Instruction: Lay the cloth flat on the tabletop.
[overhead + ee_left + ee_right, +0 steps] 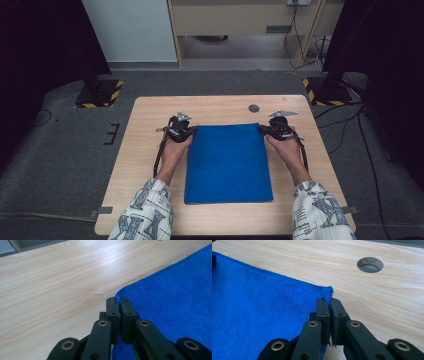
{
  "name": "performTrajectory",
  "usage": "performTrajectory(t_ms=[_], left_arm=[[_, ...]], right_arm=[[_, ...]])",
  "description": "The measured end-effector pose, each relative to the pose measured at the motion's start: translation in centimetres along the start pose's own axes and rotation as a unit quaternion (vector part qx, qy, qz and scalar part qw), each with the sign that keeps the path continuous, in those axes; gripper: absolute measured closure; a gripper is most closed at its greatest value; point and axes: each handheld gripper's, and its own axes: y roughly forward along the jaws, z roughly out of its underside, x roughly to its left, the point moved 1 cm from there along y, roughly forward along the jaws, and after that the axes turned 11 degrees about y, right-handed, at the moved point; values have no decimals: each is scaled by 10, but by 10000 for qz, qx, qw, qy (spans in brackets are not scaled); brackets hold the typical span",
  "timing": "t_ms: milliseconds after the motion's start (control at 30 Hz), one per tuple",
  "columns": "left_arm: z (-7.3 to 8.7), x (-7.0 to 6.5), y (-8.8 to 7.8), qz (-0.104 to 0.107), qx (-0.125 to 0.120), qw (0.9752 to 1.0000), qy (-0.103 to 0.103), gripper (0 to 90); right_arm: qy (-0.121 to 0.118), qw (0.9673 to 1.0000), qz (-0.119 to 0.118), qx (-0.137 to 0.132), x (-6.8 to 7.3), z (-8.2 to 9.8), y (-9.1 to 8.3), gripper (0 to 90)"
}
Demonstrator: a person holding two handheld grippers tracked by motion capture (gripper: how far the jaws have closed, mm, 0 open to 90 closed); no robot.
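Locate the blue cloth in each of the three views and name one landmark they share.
High view: blue cloth at table centre, far corners pinched by both grippers.
Left gripper view: fills the right side.
Right gripper view: fills the left side.
Shared landmark: the light wooden table.

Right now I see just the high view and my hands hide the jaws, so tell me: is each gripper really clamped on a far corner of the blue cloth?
Observer: The left gripper is shut on the blue cloth, pinching its edge at the corner.
Operator: And the right?
Observer: The right gripper is shut on its corner too.
Operator: Does the cloth lie flat there?
Observer: It rests on the table, short of the round hole.
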Motion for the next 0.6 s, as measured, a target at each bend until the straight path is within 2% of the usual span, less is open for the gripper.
performTrajectory(t_ms=[200, 267, 300, 433, 467, 500, 533, 600], left_arm=[[-2, 2, 3, -36, 62, 10000, -24, 864], [-1, 2, 5, -30, 98, 9999, 9, 842], [0, 2, 6, -30, 89, 10000, 12, 814], [0, 2, 8, -145, 66, 9999, 65, 521], [0, 3, 7, -136, 24, 9999, 30, 436], [0, 3, 7, -136, 24, 9999, 30, 394], [-1, 4, 5, -112, -16, 9999, 6, 370], [-1, 4, 3, -116, -25, 9999, 11, 361]], right_arm=[[34, 10000, 16, -6, 0, -1, 1, 847], [15, 9999, 103, 36, -1, -1, 4, 785], [38, 9999, 161, 25, -1, -1, 4, 738], [167, 9994, 286, -66, -2, -2, 4, 543], [206, 9990, 377, -133, -2, -4, 3, 459], [206, 9990, 377, -133, -2, -4, 3, 459], [184, 9987, 437, -187, -2, -5, 1, 417], [166, 9986, 459, -190, -2, -5, 0, 400]])
